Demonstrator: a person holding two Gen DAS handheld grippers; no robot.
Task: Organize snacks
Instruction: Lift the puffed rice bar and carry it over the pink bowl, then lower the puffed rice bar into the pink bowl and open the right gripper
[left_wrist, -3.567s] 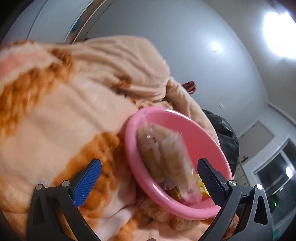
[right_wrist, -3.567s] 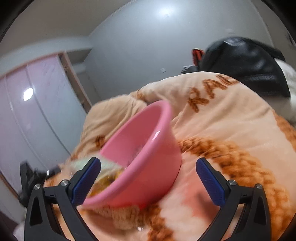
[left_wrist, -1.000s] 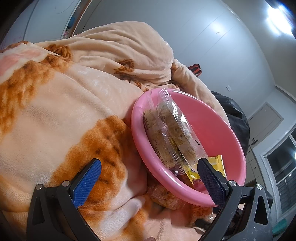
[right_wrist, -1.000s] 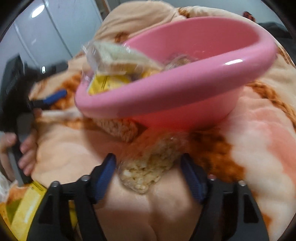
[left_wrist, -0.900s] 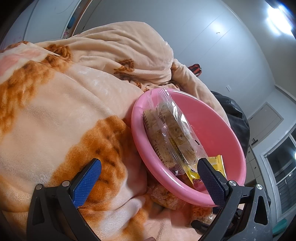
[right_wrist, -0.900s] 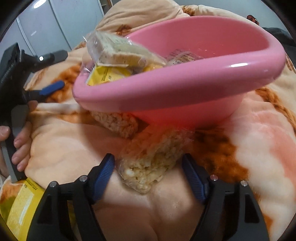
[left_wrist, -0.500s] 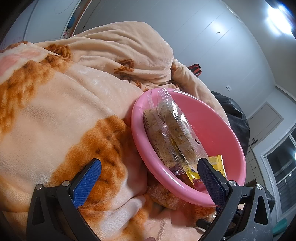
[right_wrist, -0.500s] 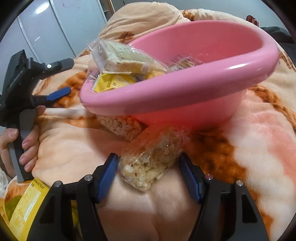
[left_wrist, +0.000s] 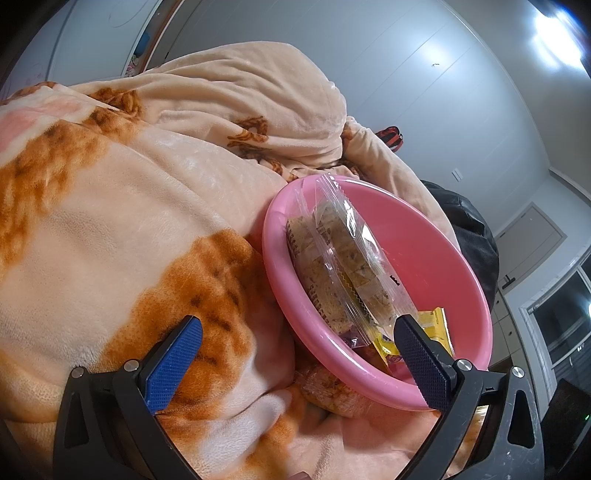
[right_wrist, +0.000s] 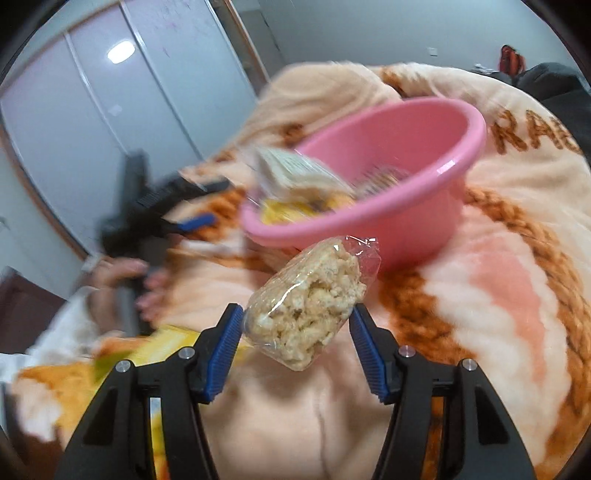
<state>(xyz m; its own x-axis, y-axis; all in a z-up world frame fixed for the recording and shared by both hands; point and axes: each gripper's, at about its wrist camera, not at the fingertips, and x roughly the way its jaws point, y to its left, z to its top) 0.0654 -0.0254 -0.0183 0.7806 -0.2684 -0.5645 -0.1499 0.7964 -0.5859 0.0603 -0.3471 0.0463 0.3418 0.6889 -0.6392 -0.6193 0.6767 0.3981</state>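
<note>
A pink bowl (left_wrist: 461, 258) (right_wrist: 424, 218) sits tilted on a peach and orange blanket (left_wrist: 110, 221). It holds clear-wrapped cracker packs (left_wrist: 343, 266) and a yellow packet (left_wrist: 432, 325). My right gripper (right_wrist: 295, 336) is shut on a clear bag of puffed rice snack (right_wrist: 306, 306), held above the blanket in front of the bowl. My left gripper (left_wrist: 295, 362) is open and empty beside the bowl's near rim. Another wrapped snack (left_wrist: 332, 391) lies under the bowl's edge.
A yellow snack bag (right_wrist: 147, 350) lies on the blanket at lower left in the right wrist view. The hand holding the left gripper (right_wrist: 147, 229) shows there too. A black bag (left_wrist: 472, 236) lies behind the bowl. Wardrobe doors (right_wrist: 92, 92) stand behind.
My right gripper closed on the puffed rice bag beneath the bowl's edge and lifted it up and back from the bowl. The left gripper has stayed still.
</note>
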